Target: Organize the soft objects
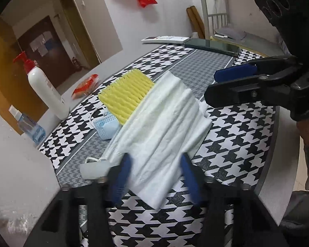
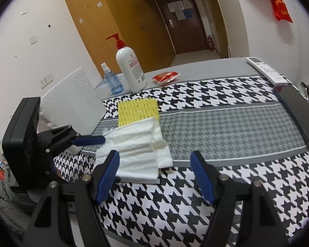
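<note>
A folded white cloth [image 1: 164, 123] [image 2: 138, 150] lies flat on the houndstooth tablecloth [image 1: 237, 135], partly covering a yellow ribbed foam pad [image 1: 123, 94] [image 2: 137, 111]. My left gripper [image 1: 155, 176] straddles the cloth's near end. Its blue fingers [image 1: 121, 177] stand at the cloth's two edges, and the cloth is not bunched. In the right wrist view it reaches in from the left [image 2: 92, 140]. My right gripper [image 2: 154, 164] [image 1: 211, 84] hovers open just off the cloth's near right corner. A blue face mask [image 1: 106, 126] and a pale one [image 1: 94, 167] lie left of the cloth.
A white pump bottle [image 1: 45, 90] [image 2: 131, 70], a blue spray bottle [image 1: 28, 127] [image 2: 113, 80] and a red packet [image 1: 85, 86] [image 2: 165, 77] stand at the table's far left. A remote [image 2: 266, 70] and a dark flat device [image 2: 296, 107] lie at the right edge. A white board [image 2: 72, 96] leans on the left.
</note>
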`<state>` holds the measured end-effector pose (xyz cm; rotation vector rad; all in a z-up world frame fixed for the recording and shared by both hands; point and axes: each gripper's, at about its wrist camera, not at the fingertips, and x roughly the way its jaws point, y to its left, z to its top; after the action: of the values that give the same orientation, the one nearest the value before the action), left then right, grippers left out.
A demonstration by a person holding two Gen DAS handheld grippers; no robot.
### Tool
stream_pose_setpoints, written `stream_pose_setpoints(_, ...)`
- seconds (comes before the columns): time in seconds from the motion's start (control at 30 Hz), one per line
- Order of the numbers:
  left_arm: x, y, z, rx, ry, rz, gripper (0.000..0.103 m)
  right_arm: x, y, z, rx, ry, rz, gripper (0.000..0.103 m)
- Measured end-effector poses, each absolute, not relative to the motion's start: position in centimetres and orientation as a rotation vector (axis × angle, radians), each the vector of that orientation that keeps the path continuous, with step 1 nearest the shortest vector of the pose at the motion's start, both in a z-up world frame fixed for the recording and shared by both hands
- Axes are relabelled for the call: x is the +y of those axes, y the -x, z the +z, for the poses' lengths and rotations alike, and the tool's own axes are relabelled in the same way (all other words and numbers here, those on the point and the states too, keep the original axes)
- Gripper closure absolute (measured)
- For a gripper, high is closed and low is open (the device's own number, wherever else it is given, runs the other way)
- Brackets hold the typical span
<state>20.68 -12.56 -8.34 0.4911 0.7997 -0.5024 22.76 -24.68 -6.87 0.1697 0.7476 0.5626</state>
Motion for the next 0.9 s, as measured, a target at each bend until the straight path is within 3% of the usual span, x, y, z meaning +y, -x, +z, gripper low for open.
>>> stream_pose_setpoints(0.2,-12.5,-20.0,-8.4,0.792,-0.501,-0.514,0.096,-25.1,-22.8,-6.6,0.74,-0.18,0.56,0.026)
stream_pose_setpoints(0.9,-8.2,-15.2,-7.1,0.762,-0.296,-0.537,0.096,-22.5,-22.2,-5.6,0.732,-0.145,0.547,0.026)
